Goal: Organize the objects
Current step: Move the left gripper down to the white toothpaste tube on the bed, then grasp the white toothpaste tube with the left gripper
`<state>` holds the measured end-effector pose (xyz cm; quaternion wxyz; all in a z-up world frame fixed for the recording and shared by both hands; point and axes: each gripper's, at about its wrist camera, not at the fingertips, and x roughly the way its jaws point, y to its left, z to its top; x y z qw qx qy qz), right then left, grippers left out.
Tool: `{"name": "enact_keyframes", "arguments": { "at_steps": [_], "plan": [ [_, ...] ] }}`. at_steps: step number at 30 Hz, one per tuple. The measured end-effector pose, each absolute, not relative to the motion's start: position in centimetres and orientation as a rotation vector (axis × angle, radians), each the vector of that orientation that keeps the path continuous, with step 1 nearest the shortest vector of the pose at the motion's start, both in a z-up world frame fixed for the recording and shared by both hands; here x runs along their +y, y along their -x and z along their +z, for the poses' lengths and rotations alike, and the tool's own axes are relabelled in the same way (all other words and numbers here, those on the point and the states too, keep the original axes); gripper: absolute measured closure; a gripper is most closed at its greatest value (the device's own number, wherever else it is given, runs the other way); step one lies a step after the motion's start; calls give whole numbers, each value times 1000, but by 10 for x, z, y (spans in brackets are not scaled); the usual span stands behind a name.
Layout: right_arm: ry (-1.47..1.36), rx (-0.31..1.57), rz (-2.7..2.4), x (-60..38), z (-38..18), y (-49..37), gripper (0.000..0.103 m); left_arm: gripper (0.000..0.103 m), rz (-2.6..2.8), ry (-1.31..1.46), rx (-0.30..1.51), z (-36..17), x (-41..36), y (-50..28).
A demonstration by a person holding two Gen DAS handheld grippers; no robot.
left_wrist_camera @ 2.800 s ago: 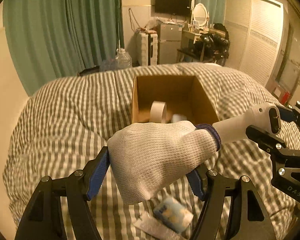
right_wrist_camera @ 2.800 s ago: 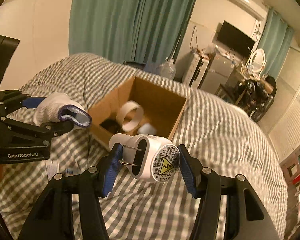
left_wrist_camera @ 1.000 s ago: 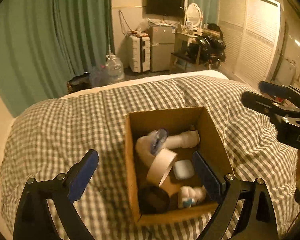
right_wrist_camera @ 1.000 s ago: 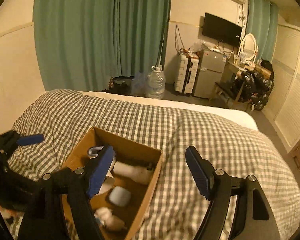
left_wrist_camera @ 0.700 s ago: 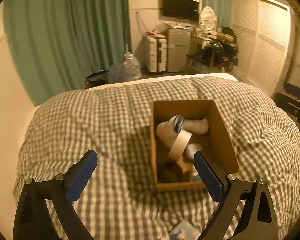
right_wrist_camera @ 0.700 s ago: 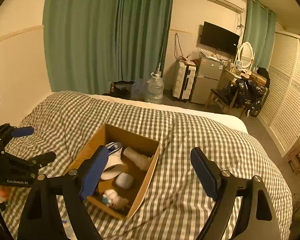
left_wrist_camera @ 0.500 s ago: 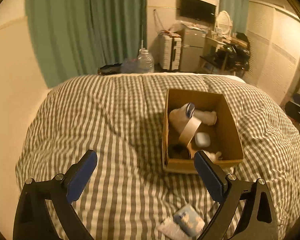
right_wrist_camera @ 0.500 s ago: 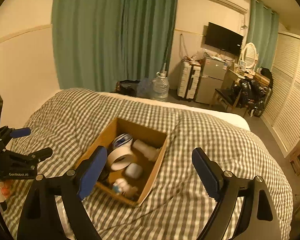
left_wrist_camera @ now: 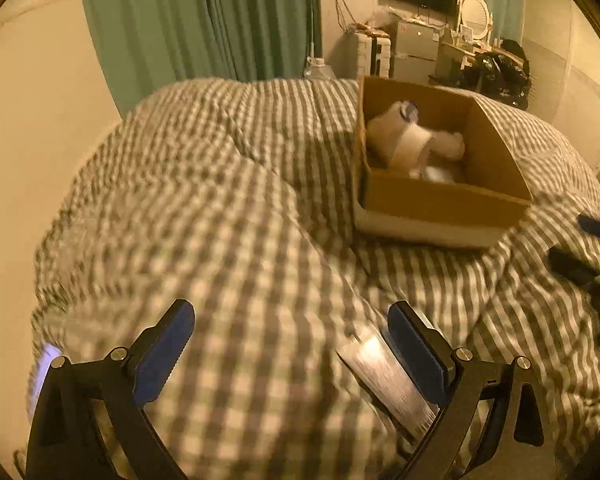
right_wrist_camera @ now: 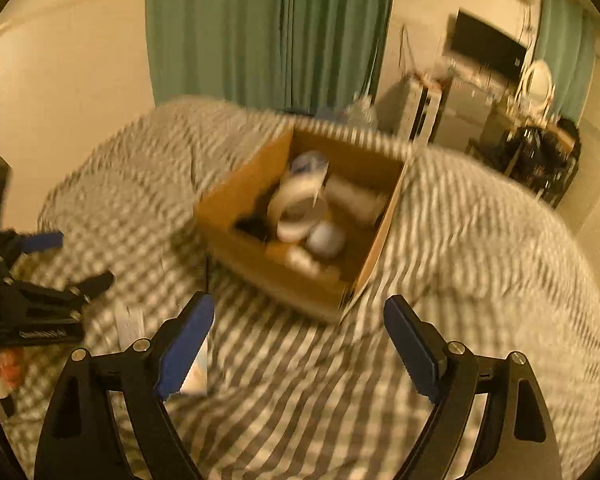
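Note:
An open cardboard box (left_wrist_camera: 496, 160) sits on the checked duvet (left_wrist_camera: 228, 184) and holds a white glove, a tape roll and other small items. It also shows in the right wrist view (right_wrist_camera: 380, 232). My left gripper (left_wrist_camera: 290, 334) is open and empty, low over the duvet, with a white packet (left_wrist_camera: 384, 376) beside its right finger. My right gripper (right_wrist_camera: 298, 326) is open and empty, in front of the box, with a small packet (right_wrist_camera: 198, 368) by its left finger. The left gripper also shows in the right wrist view (right_wrist_camera: 56, 256). Both views are blurred.
Green curtains (left_wrist_camera: 220, 20) hang behind the bed. A wall (left_wrist_camera: 32, 120) runs along the left. A TV, suitcase, fridge and cluttered desk (left_wrist_camera: 420, 40) stand at the back right. A second white packet (right_wrist_camera: 130, 326) lies on the duvet.
Both grippers have let go of the glove and the plug, which now lie in the box. Both have since pulled back and dropped low over the duvet near the packets.

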<state>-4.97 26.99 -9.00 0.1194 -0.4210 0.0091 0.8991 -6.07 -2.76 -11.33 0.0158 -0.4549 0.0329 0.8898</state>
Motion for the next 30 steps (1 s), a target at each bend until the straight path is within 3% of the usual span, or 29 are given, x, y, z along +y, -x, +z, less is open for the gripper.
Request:
{"name": "enact_keyframes", "arguments": {
  "at_steps": [5, 8, 10, 13, 24, 25, 26, 30],
  "plan": [
    [1347, 130, 2570, 276, -132, 41, 16, 3, 2719, 1440, 76, -128, -15, 42],
    [1347, 165, 2559, 282, -134, 38, 16, 10, 2690, 1420, 118, -131, -4, 35],
    [1332, 185, 2561, 284, -132, 37, 16, 31, 2664, 1429, 131, -134, 1, 36],
    [1333, 198, 2553, 286, -133, 37, 16, 44, 2586, 1467, 138, -144, 8, 39],
    [1343, 185, 2540, 282, -134, 38, 16, 47, 2457, 1556, 201, -176, 30, 52],
    [1343, 182, 2539, 281, -134, 38, 16, 62, 2447, 1545, 192, -176, 30, 53],
    [1343, 180, 2539, 280, -134, 38, 16, 70, 2424, 1545, 176, -177, 30, 53],
    [1342, 173, 2538, 279, -134, 37, 16, 77, 2406, 1527, 103, -173, 23, 52]
  ]
}}
